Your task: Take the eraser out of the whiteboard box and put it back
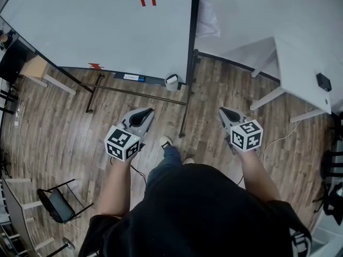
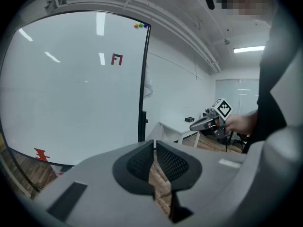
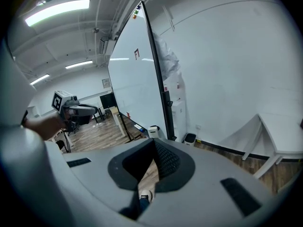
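The person is standing before the whiteboard (image 1: 107,31) with both tools held low and short of it, neither touching anything. The left gripper (image 1: 146,111) is showing its jaws pressed together at the tips with nothing between them. The right gripper (image 1: 223,111) is reading the same in its own view, tips meeting and only floor and a shoe (image 3: 145,194) showing through the gap beneath. The whiteboard box (image 1: 171,81) is sitting at the whiteboard's lower right corner, at the end of the tray (image 1: 153,81) and just beside the dark frame post (image 1: 192,36). The eraser is not showing in any view; I am judging that it is lying inside the box, which is too small here to look into. By that reading the task is not yet under way. The main risk is arriving with closed jaws: they would be pushing the box instead of gripping what is in it, and a box perched on the tray's end could be knocked to the floor. The post is also crowding the box on its right side and could be catching a gripper coming from there. Small things (image 1: 131,77) lying on the tray to the box's left could be swept off or mistaken for the eraser.
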Tool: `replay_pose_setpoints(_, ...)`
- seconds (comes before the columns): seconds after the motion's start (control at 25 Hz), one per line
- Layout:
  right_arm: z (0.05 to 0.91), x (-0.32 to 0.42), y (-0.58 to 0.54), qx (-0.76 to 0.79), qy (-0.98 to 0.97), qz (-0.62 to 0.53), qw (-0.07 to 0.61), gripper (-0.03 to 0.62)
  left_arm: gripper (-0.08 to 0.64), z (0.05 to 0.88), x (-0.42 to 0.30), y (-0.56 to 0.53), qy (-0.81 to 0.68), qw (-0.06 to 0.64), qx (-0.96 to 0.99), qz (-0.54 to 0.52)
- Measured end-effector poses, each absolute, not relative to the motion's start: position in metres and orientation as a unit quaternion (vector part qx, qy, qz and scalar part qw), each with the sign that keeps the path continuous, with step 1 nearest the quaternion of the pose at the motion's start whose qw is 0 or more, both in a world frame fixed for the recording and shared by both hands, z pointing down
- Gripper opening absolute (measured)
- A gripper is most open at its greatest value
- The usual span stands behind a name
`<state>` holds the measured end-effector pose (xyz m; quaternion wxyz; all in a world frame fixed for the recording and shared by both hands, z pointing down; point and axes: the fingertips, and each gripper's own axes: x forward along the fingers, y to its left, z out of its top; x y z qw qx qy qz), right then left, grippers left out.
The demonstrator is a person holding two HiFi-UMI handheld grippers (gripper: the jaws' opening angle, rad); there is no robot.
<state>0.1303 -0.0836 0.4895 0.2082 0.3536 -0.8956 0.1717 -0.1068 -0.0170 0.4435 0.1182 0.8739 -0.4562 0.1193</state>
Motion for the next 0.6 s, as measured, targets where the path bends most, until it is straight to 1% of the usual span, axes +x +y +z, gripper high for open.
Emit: replay_pose_setpoints(0.6, 0.514, 0.117, -0.128, 0.365, -0.883, 0.198, 0.22, -0.005, 0.031, 0.462, -0.12, -0.08, -0.428, 0.13, 0.886, 0.126)
